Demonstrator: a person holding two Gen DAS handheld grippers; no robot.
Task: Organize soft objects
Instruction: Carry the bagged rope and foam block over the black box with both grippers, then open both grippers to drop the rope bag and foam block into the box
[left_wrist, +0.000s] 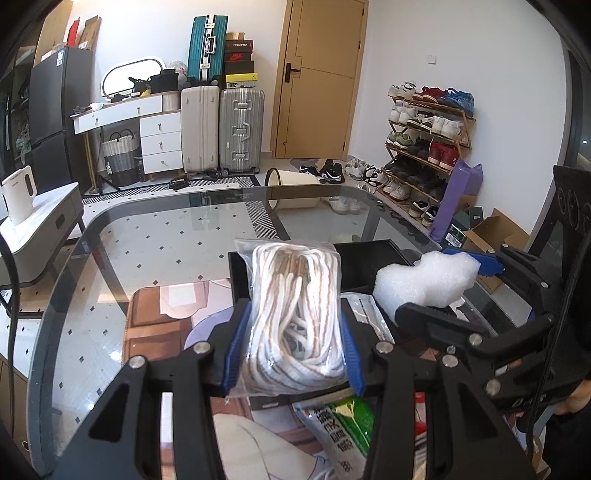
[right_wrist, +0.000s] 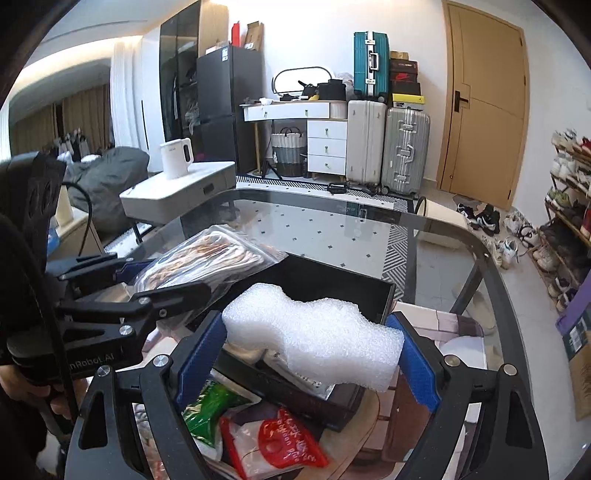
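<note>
While both loads hang above the black box (right_wrist: 332, 280):
Left fingers (left_wrist: 291, 332): clamped on bagged rope (left_wrist: 295, 310).
Right fingers (right_wrist: 306, 350): clamped on foam piece (right_wrist: 317, 332).
Risk: I think slick plastic may slip; foam may spring free.

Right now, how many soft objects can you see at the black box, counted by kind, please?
Bag of rope, held by the left gripper: 1
White foam piece, held by the right gripper: 1
Snack packets, one green, one red: 2
Flat clear packet: 1
Total: 5
</note>
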